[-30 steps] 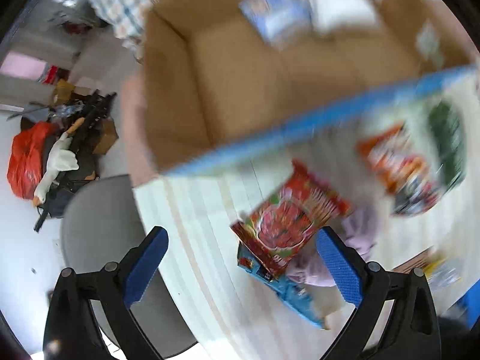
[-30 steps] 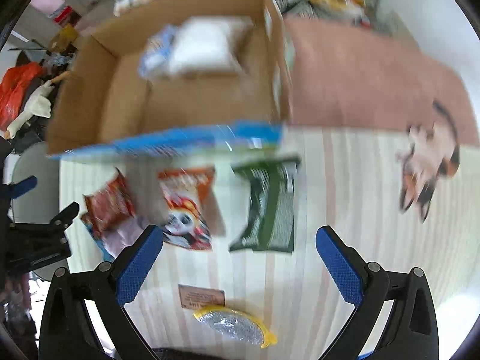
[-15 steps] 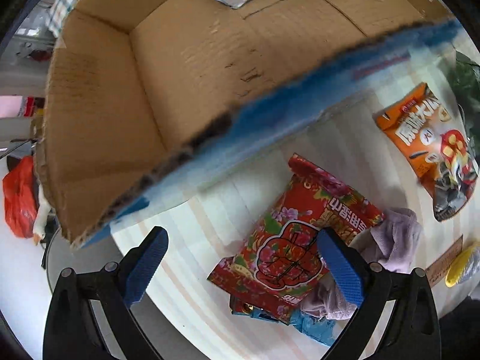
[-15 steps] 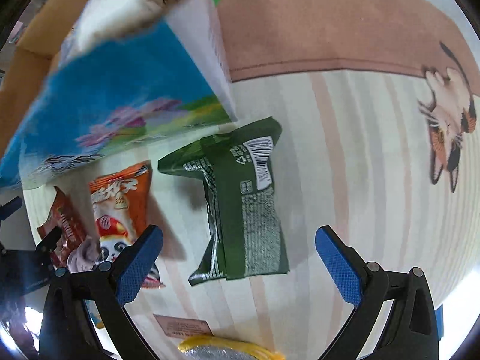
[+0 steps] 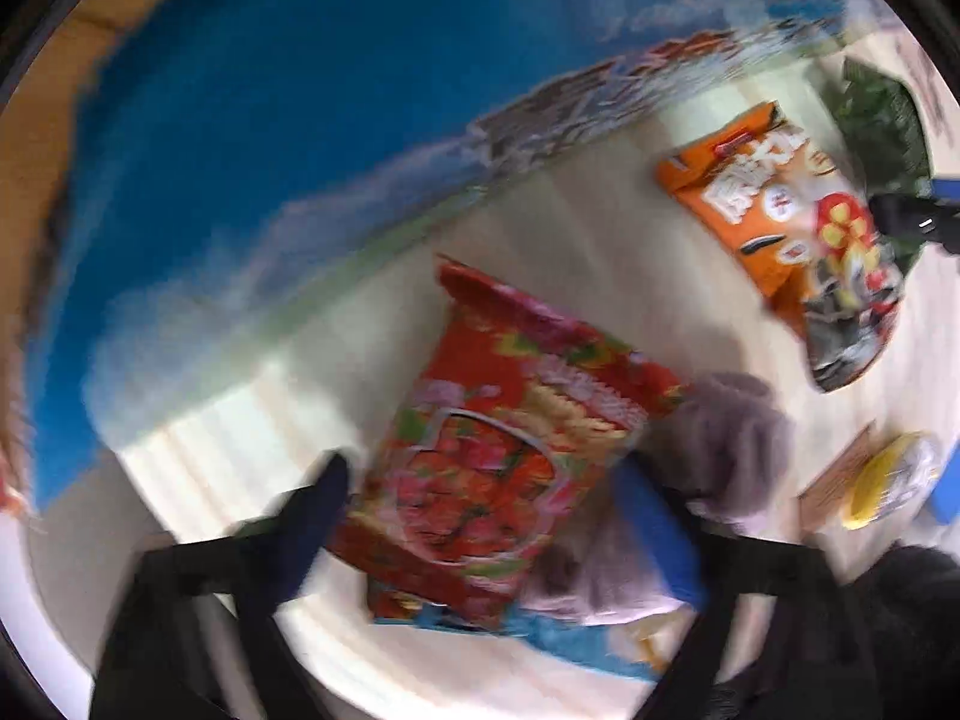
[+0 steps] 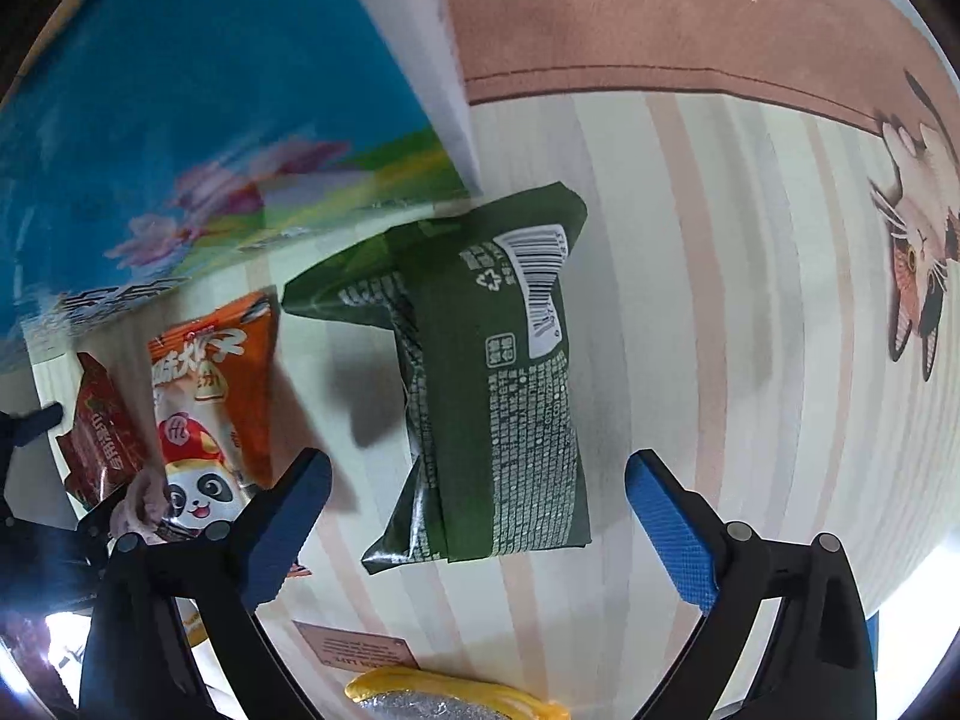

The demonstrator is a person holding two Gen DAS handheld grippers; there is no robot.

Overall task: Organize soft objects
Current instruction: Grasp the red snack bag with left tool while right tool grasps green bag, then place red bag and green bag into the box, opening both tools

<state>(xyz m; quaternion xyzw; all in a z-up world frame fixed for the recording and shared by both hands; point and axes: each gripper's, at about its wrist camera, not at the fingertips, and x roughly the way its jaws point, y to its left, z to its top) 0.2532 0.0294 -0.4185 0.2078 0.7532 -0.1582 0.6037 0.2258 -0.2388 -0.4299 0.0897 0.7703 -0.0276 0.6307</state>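
Striped tablecloth (image 6: 690, 300), pink cat mat (image 6: 690, 6)

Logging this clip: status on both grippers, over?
Left gripper open, straddling red snack bag. Right gripper open over green packet. Neither gripped. Blue box close behind.

Green packet (image 6: 486, 396), orange packet (image 6: 216, 384), striped cloth (image 6: 690, 360).

The green packet (image 6: 486, 396), orange packet (image 6: 210, 384) and red packet (image 5: 498, 456) are glossy plastic film. The striped tablecloth (image 6: 720, 360) looks matt cloth; the purple rag (image 5: 732, 438) fluffy.
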